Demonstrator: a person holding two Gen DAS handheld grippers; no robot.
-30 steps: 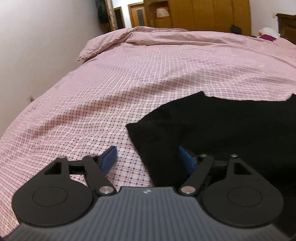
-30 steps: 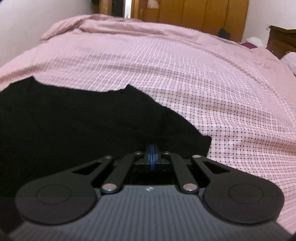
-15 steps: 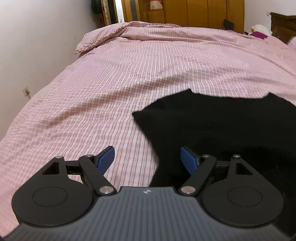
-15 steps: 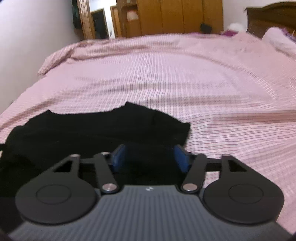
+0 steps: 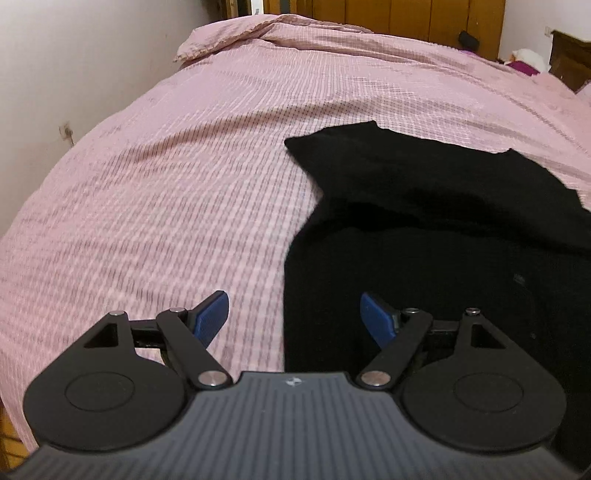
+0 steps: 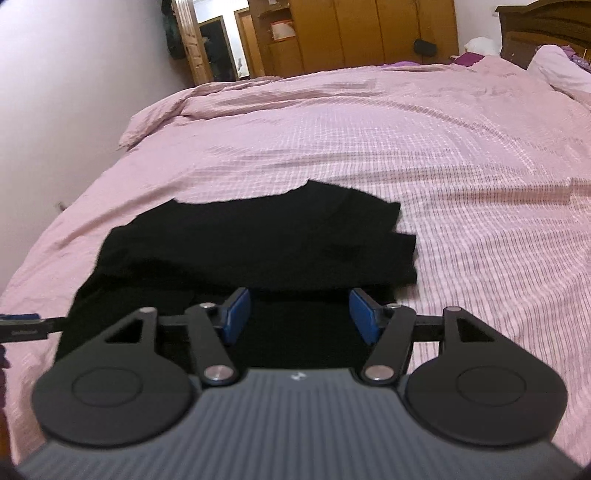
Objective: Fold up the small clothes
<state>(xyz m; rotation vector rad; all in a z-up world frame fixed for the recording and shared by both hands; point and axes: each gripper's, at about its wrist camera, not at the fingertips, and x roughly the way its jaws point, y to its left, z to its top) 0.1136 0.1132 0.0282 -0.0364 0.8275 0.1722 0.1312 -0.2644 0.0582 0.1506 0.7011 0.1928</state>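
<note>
A black garment (image 5: pixel 436 229) lies on the pink checked bed cover, its near part folded over the far part; it also shows in the right wrist view (image 6: pixel 266 240). My left gripper (image 5: pixel 293 317) is open and empty above the garment's left edge, one blue pad over the cover and one over the cloth. My right gripper (image 6: pixel 300 314) is open and empty, raised above the garment's near right part. The tip of the left gripper (image 6: pixel 22 326) shows at the left edge of the right wrist view.
The pink bed cover (image 6: pixel 461 155) spreads far and right. A white wall (image 5: pixel 55 66) runs along the bed's left side. Wooden wardrobes (image 6: pixel 362 33) stand beyond the bed, a dark headboard (image 6: pixel 543 26) and a pillow (image 6: pixel 557 70) at far right.
My right gripper was shut on the garment, has opened and let it go, and has risen and drawn back. My left gripper stayed open and drew back from the garment.
</note>
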